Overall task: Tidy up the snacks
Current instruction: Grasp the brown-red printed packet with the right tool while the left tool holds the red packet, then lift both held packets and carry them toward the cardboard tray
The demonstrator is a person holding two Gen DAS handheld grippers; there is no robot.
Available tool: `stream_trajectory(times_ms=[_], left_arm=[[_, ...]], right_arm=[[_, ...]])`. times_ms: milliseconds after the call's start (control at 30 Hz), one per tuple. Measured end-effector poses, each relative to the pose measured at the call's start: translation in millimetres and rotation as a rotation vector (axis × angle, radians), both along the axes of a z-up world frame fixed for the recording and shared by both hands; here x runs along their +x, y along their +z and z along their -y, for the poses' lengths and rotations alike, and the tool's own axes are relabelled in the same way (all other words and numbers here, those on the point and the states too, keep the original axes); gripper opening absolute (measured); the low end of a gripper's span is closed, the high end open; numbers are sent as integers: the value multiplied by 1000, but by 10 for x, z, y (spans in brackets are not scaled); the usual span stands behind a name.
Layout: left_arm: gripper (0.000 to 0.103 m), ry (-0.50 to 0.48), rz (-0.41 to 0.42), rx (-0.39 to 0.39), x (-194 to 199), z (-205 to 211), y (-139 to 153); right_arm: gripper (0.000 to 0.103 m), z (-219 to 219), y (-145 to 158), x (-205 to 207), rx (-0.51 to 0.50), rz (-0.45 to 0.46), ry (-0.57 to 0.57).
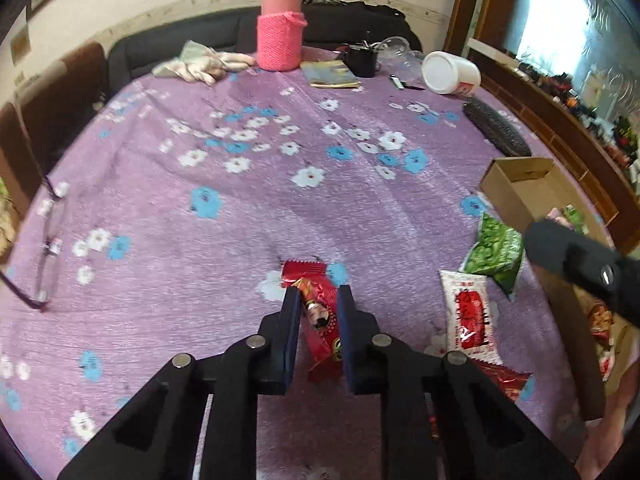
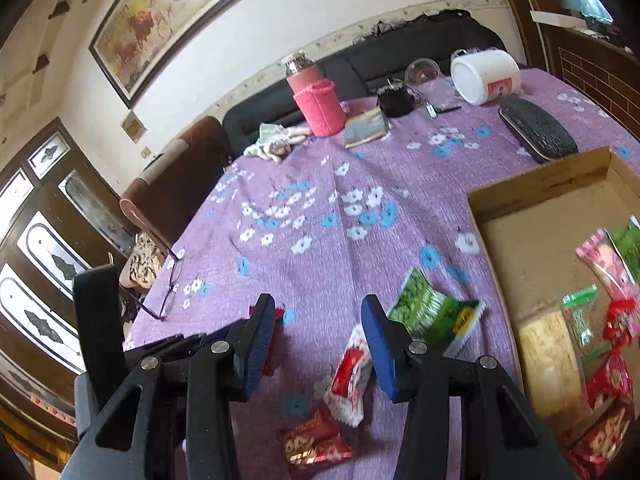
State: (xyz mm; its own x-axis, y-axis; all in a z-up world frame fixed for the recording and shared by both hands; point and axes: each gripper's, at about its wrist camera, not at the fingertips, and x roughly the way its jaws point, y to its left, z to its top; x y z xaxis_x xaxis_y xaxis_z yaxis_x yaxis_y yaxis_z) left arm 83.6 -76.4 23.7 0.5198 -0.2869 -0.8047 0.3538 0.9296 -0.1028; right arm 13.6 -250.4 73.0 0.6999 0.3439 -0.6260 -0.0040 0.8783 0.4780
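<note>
Red snack packet [image 1: 318, 312] clamped in left jaws; right jaws released above three packets.

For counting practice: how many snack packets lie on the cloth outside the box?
4: red packet in the left claw; white packet beside it; green packet by the box; dark-red packet nearest. Others may hide.

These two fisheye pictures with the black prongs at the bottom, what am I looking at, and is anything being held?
Each picture comes from a camera riding on a hand-held gripper that a person carries, one per hand. The left view shows the left hand-held gripper with its fingers closed around a red snack packet on the purple flowered tablecloth. The right view shows the right hand-held gripper open and empty above a red-and-white packet. Nearby lie a green packet, another red packet and a cardboard box already holding snacks.
</note>
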Motion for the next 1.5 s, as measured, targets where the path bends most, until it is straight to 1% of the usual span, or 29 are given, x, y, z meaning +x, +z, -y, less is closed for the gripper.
stream_trajectory(times_ms=[100, 200, 300, 400, 433, 467, 567, 633, 733, 767, 800, 867, 967, 1067, 1133, 1200, 1267, 1333, 1367, 1433, 1500], left_arm=[[24, 7, -15, -34, 36, -31, -30], [24, 6, -48, -88, 74, -57, -57], [21, 0, -49, -95, 68, -35, -71], [20, -3, -52, -107, 54, -38, -56], [19, 2, -53, -114, 62, -54, -48], [16, 9, -50, -116, 60, -71, -37], [16, 22, -48, -130, 68, -131, -7], [16, 29, -51, -136, 83, -166, 4], [16, 43, -74, -148, 121, -216, -15], [16, 47, -80, -150, 132, -228, -22], [16, 52, -84, -149, 142, -238, -27], [16, 51, -95, -149, 162, -244, -43], [16, 48, -95, -145, 158, -236, -47], [16, 51, -103, -135, 160, -225, -62], [16, 54, -113, -141, 175, -244, -71], [18, 60, -122, -146, 186, -267, -71], [19, 64, -137, -159, 200, -291, -74], [26, 60, -145, -169, 208, -310, -69], [28, 59, -145, -168, 205, -313, -68], [37, 54, -147, -158, 194, -302, -74], [38, 48, -141, -141, 182, -275, -81]], right_arm=[[49, -14, -23, -118, -3, -43, -7], [49, -17, -54, -286, -6, -78, -19], [49, -45, -75, -470, -19, -98, -31], [49, -95, -174, -591, -16, -142, -38], [49, -115, -217, -605, -17, -158, -37], [49, -143, -267, -609, -25, -179, -38], [49, -263, -374, -586, -44, -205, -23], [49, -350, -387, -551, -65, -205, -10], [47, -547, -370, -461, -163, -193, 12], [36, -590, -373, -436, -191, -191, 16], [34, -655, -379, -392, -231, -193, 30], [32, -726, -365, -333, -277, -197, 46], [33, -761, -372, -245, -293, -204, 65], [37, -811, -400, -177, -326, -210, 93], [36, -798, -402, -162, -325, -200, 104], [30, -792, -386, -151, -330, -178, 114], [28, -756, -347, -100, -325, -163, 112], [28, -678, -273, -4, -294, -140, 96], [28, -662, -252, 44, -296, -128, 88], [28, -623, -239, 169, -313, -89, 59], [28, -585, -285, 257, -302, -51, 49]])
